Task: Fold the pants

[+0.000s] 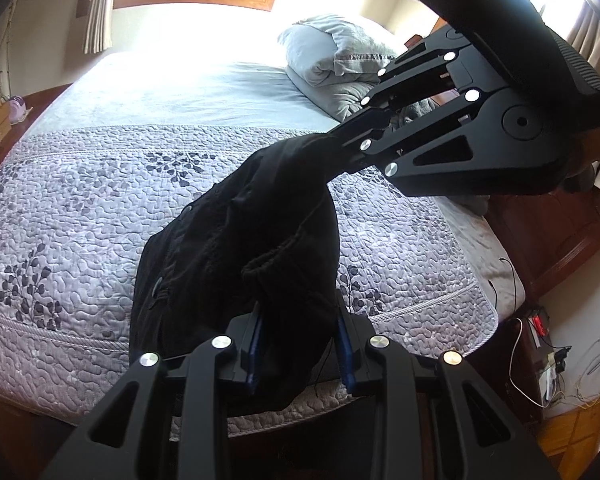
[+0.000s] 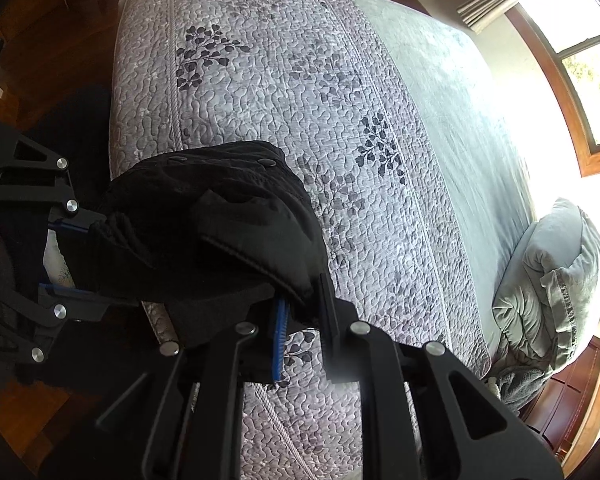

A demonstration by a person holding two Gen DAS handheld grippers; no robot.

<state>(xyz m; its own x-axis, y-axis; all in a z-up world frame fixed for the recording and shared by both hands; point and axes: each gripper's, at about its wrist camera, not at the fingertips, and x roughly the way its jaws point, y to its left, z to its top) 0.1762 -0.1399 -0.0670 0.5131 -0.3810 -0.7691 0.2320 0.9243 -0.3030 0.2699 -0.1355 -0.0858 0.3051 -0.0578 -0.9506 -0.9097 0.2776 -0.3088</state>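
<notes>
The black pants (image 1: 236,248) hang bunched in the air above the near edge of the bed, held at two points. My left gripper (image 1: 300,344) has cloth between its blue-padded fingers, which stand fairly wide apart around the bundle. My right gripper (image 1: 352,136) comes in from the upper right and is shut on the pants' top edge. In the right wrist view the pants (image 2: 204,232) fill the centre; my right gripper (image 2: 304,320) pinches a fold, and my left gripper (image 2: 80,256) holds the pants at the left.
The bed (image 1: 100,208) has a grey quilted cover with leaf prints, also in the right wrist view (image 2: 300,92). Grey pillows (image 1: 332,60) lie at the headboard end. A wooden bedside cabinet (image 1: 560,232) and cables (image 1: 516,360) are at the right. The floor (image 2: 40,40) is dark wood.
</notes>
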